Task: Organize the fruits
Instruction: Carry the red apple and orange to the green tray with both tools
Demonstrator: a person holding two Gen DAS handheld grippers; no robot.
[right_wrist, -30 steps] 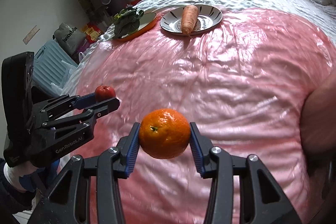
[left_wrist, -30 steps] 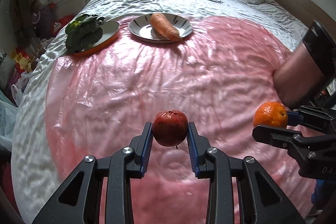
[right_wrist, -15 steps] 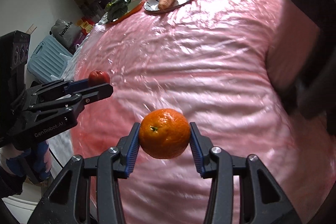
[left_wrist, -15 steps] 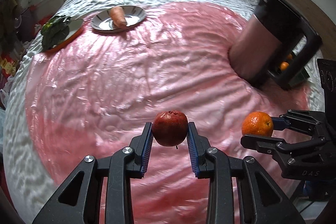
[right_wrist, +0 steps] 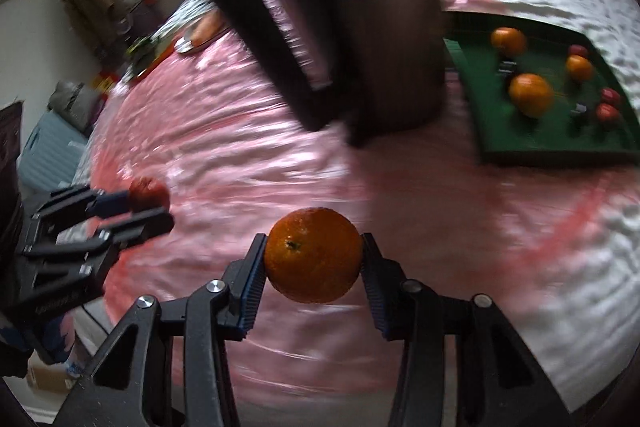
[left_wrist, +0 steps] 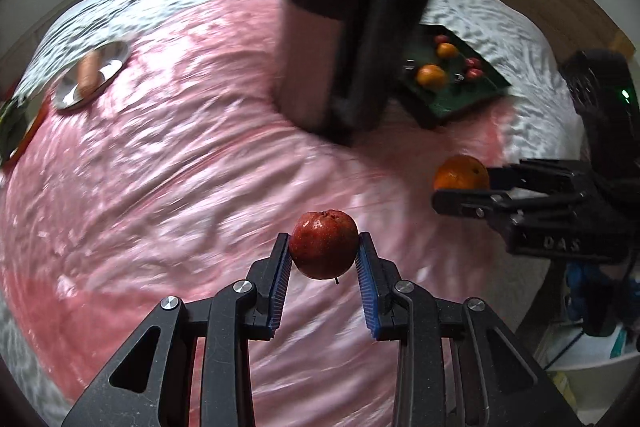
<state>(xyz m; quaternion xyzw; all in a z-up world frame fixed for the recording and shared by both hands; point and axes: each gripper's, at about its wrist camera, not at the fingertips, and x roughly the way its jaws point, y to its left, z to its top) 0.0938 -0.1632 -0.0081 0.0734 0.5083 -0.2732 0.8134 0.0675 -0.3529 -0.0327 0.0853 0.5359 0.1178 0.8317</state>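
Fruits are split between the two grippers and a green tray lying on the bed. In the left wrist view the left gripper is clamped on a dark red apple, its blue pads pressing on both sides of it, and the apple hangs above the pink cover. In the right wrist view the right gripper grips an orange the same way, stem end facing the camera, also held above the pink cover.

The tray sits on the white sheet at the edge of the pink cover, off to the right in both views. On it lie three oranges and a few small red fruits; the picture is too blurred to tell what kind.

A large dark cylinder with a black handle-like frame stands on the pink cover just beside the tray, partly blocking it.

Far off at the left, a silver plate carries a carrot
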